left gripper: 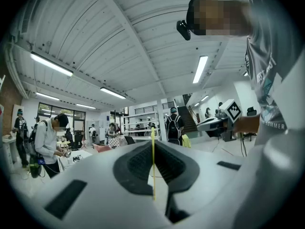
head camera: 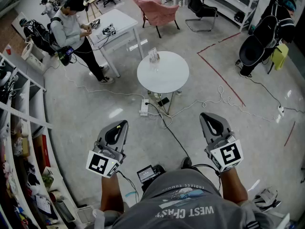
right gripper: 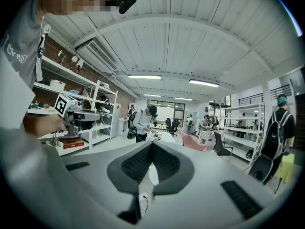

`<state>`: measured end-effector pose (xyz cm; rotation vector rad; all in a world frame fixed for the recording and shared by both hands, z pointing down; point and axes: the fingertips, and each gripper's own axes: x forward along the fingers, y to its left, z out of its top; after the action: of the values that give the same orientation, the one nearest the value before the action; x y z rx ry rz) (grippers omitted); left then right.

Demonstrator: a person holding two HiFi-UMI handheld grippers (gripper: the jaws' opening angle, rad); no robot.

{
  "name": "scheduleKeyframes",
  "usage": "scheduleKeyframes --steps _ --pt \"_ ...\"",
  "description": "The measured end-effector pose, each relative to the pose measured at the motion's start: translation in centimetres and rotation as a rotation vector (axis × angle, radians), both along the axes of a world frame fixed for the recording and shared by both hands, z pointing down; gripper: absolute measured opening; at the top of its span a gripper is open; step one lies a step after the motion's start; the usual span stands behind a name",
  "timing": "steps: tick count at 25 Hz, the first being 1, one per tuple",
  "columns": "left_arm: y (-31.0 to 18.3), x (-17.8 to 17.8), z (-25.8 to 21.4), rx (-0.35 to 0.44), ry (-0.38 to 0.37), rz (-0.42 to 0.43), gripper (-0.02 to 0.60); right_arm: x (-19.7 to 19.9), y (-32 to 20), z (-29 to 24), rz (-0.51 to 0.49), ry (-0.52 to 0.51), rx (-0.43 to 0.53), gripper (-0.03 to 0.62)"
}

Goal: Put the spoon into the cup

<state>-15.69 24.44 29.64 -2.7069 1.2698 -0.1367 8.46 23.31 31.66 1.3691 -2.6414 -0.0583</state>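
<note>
A round white table point(head camera: 164, 78) stands on the floor a few steps ahead. Near its far edge stands a small clear thing point(head camera: 153, 56), likely the cup; I cannot make out a spoon at this distance. My left gripper point(head camera: 124, 123) and right gripper point(head camera: 204, 115) are held low in front of me, well short of the table, both pointing toward it. In the left gripper view the left gripper point(left gripper: 153, 144) has its jaws pressed together, with a thin yellow line along the seam. The right gripper point(right gripper: 151, 144) also has its jaws touching at the tips, with nothing held.
Cables point(head camera: 164, 118) and a power strip point(head camera: 144, 107) lie on the floor between me and the table. Shelves point(head camera: 19, 128) line the left. A person point(head camera: 71, 25) stands at a white desk point(head camera: 116, 25) back left. Behind are a pink chair point(head camera: 155, 11) and a black chair point(head camera: 200, 6).
</note>
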Motion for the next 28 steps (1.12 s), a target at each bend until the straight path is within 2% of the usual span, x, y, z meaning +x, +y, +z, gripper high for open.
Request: scheduleKeyframes --steps 13,17,20,28 --pt "0.2 -1.0 0.3 -0.001 0.012 0.008 0.0 -0.8 0.2 0.0 0.007 0.013 -0.001 0.002" --pt "0.2 -1.8 0.5 0.0 0.02 0.011 0.0 -1.7 0.0 -0.5 0.006 0.004 0.029 0.002" --pt "0.3 -2.4 0.6 0.0 0.027 0.016 0.0 -2.2 0.1 -0.2 0.018 0.01 0.007 0.002" --pt "0.7 -4.0 1.2 0.006 0.044 0.045 0.0 -4.1 0.3 -0.8 0.045 -0.038 0.026 0.003"
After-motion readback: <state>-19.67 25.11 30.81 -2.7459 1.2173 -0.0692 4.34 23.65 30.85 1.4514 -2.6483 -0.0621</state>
